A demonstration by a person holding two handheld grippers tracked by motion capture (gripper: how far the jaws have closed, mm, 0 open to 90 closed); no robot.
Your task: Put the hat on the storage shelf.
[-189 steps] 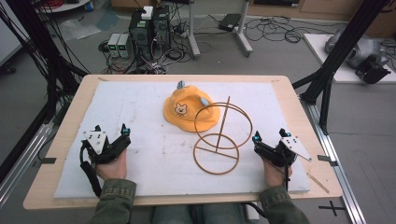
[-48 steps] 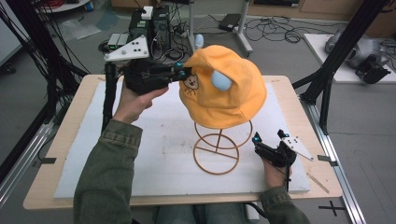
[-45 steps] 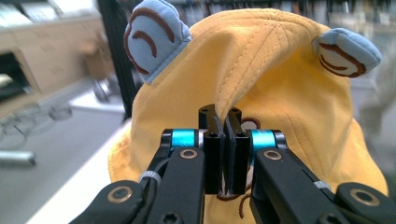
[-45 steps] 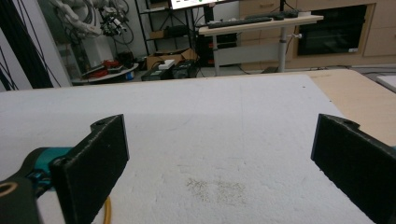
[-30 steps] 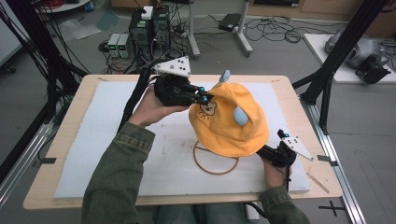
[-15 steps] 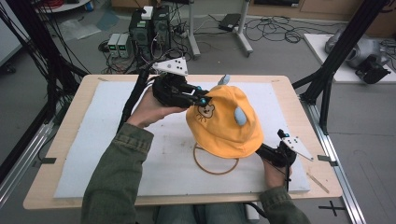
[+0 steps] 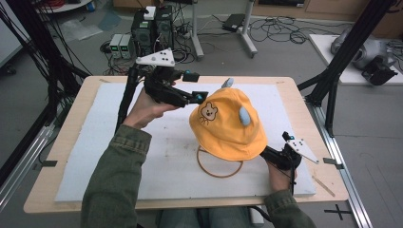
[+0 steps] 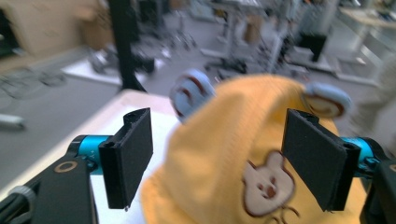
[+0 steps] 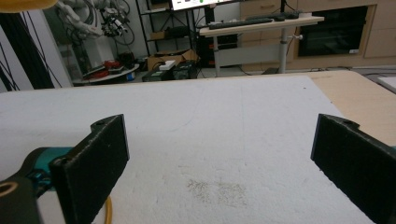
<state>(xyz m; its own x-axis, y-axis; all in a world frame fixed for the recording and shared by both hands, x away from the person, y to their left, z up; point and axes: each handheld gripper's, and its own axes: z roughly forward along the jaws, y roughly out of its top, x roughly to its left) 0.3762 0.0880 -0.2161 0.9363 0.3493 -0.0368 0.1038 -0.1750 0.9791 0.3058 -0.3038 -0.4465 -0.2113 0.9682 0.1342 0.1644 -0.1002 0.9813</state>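
Your left gripper (image 7: 196, 96) has just been opening, jaws now apart off the hat (image 7: 228, 126); it's soft, light, floppy, so pinch its brim; right gripper (image 7: 280, 153) jaws apart, empty

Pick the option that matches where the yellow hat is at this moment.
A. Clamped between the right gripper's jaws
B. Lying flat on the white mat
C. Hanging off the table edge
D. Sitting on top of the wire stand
D: the yellow hat sits raised over the wire stand, whose base ring shows beneath its brim; the left gripper has just been opening, its jaws now clear of the hat.
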